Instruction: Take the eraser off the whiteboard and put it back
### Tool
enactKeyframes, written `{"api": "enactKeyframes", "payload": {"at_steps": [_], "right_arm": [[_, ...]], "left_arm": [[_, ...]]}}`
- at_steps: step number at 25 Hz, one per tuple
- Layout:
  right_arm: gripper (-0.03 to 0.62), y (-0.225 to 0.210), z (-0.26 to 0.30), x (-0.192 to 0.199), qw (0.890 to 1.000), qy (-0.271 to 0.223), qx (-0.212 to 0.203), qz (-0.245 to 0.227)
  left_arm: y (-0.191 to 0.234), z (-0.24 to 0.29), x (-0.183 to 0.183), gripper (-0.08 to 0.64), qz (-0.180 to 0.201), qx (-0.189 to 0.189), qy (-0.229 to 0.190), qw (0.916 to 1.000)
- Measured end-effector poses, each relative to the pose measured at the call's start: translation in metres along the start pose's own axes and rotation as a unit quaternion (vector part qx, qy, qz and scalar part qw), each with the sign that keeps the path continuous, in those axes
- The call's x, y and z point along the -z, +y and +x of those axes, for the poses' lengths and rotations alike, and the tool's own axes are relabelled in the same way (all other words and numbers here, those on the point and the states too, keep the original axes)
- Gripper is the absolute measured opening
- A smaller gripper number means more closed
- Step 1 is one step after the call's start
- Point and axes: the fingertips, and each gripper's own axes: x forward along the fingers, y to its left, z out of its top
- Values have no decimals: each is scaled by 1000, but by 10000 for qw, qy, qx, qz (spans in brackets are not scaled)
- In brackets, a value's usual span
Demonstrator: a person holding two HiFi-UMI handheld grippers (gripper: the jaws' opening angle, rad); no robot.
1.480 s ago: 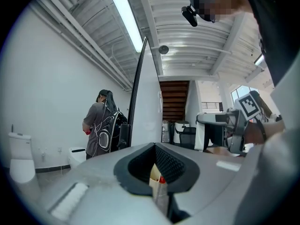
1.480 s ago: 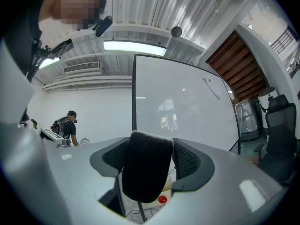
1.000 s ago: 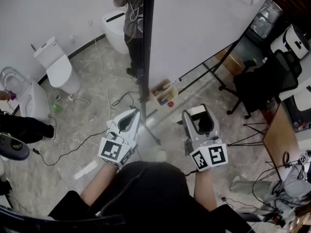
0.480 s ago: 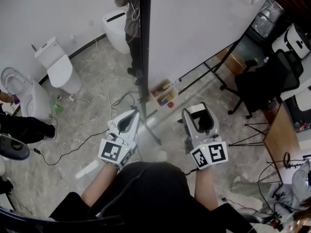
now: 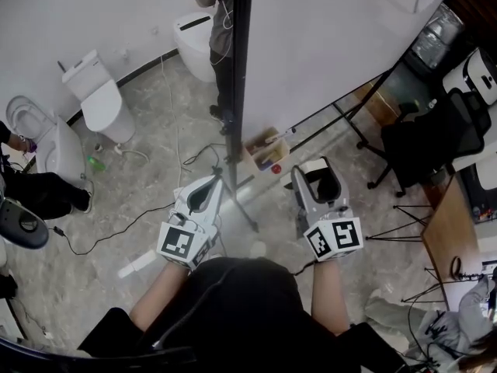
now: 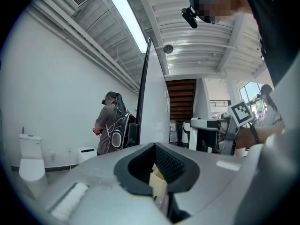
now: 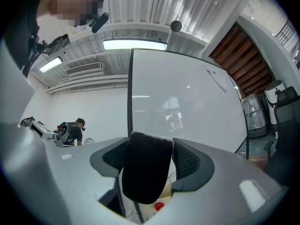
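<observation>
A black felt eraser (image 7: 144,171) with a white back (image 5: 313,166) sits between the jaws of my right gripper (image 5: 318,182), which is shut on it. That gripper (image 7: 147,154) points at the whiteboard (image 7: 187,102) from a short way off, and the eraser does not touch the board. The large whiteboard (image 5: 326,45) stands on a dark frame with an upright edge post (image 5: 239,68). To the left of that post is my left gripper (image 5: 213,182), jaws together and holding nothing. In its own view the left gripper (image 6: 157,159) looks past the board's edge.
A cardboard box (image 5: 264,148) with markers hangs at the board's foot, a red object (image 5: 273,168) beside it. Toilets (image 5: 97,103) stand along the left wall and a person (image 5: 217,22) stands behind the board. A black office chair (image 5: 423,138) is at the right. Cables (image 5: 116,235) cross the floor.
My right gripper has edged a little toward the board, still holding the eraser. The left gripper has kept its place.
</observation>
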Motion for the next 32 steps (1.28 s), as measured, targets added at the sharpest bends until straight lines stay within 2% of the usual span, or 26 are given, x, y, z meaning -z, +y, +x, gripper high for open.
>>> {"api": "enactKeyframes", "payload": {"at_steps": [9,14,20,32], "right_arm": [[293,-5,33,18,9995,126,-279,-55],[293,-6,56,34,9989,199,-435,2],[293,-7,79,58,9976,428,-535,-116],[293,-26,103,104,9965,708,-442,-4]], "left_arm": [[16,-11,1,5,9,-382,-22,9993],[28,-21,2,5,-95,-745,167,9970],[32,-27,1,5,-95,-808,-10,9967],[41,-35,8,5,-108,-1108,105,9937]]}}
